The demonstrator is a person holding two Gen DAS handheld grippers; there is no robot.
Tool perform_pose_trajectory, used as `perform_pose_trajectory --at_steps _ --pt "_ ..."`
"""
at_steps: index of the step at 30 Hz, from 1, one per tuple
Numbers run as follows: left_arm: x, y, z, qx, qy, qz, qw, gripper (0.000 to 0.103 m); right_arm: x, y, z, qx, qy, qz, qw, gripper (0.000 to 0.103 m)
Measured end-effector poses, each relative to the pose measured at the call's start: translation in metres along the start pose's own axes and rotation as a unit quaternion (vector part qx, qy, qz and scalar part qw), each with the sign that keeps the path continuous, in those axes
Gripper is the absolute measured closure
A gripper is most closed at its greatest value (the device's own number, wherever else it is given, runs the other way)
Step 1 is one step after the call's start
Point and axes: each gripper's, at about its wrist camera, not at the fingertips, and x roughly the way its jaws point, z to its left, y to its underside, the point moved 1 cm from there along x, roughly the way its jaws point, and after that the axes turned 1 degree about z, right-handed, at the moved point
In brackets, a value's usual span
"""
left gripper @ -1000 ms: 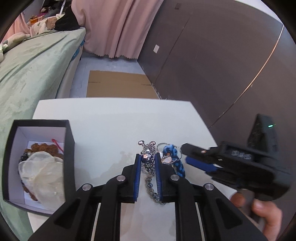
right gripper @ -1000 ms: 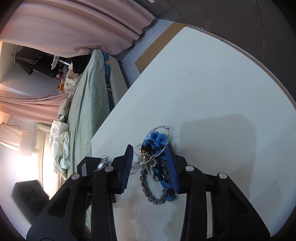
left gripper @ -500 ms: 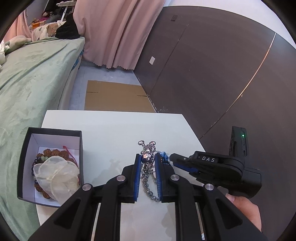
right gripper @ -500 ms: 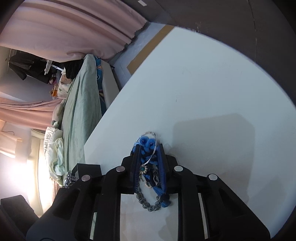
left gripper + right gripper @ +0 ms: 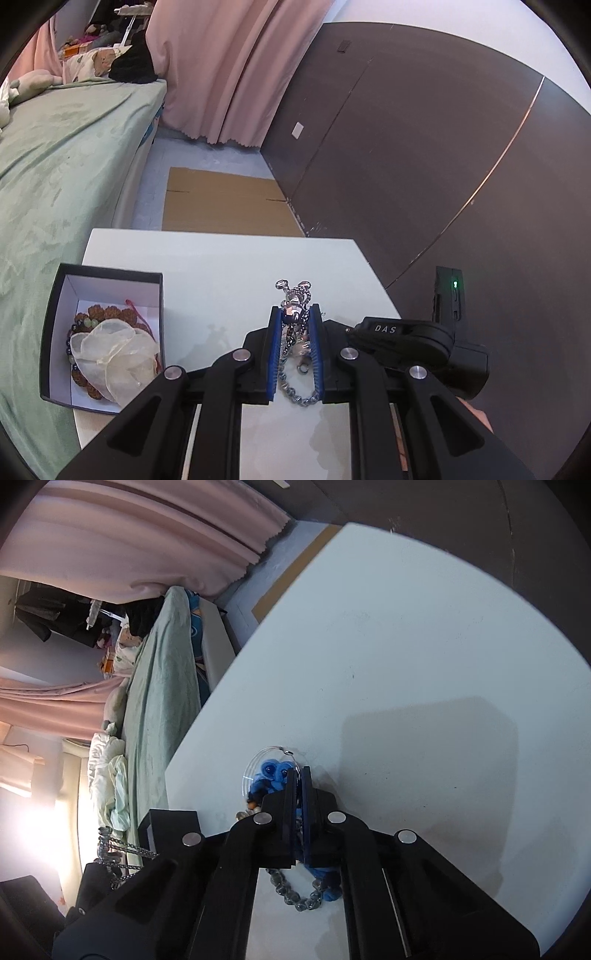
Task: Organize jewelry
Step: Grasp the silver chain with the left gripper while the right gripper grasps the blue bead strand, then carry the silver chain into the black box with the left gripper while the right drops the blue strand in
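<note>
While the silver chain (image 5: 293,334) is pinched between the blue pads of the left tongs (image 5: 294,314), with its mouse-shaped charm standing above the tips and a loop hanging behind them, the right tongs (image 5: 296,775) have just been closing and are now clamped on the blue cord bracelet (image 5: 271,775), a strand of which is caught between the pads. That bracelet lies on the white counter (image 5: 424,646) in a small heap with a thin wire hoop and a string of dark beads (image 5: 299,899), so the two pieces seem to be in the act of being pulled apart. The step is best done slowly: the chain should be raised gently and drawn toward the open black box (image 5: 50,332) at the counter's left, where a gauze pouch (image 5: 110,358) and brown beads are already kept, while the heap is held down by the right tongs. Any snagged link should be eased free, not jerked, since a sharp pull could drag the heap along or slip the chain out. Whether the pieces are in fact tangled cannot be told.
</note>
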Motion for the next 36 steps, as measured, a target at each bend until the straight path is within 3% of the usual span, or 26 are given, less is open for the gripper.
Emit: perform_pose_trajectory --at_steps 21,36 --pt "-0.07 -0.033 -0.019 0.003 0.032 -0.085 0.9959 0.09 -0.053 0.02 0.061 -0.096 -0.09 -0.027 0.991 0.1" --pt "-0.137 -0.057 0.009 -0.018 -0.005 -0.161 0.9868 0.09 -0.037 0.04 0.087 -0.136 -0.103 -0.006 0.985 0.1"
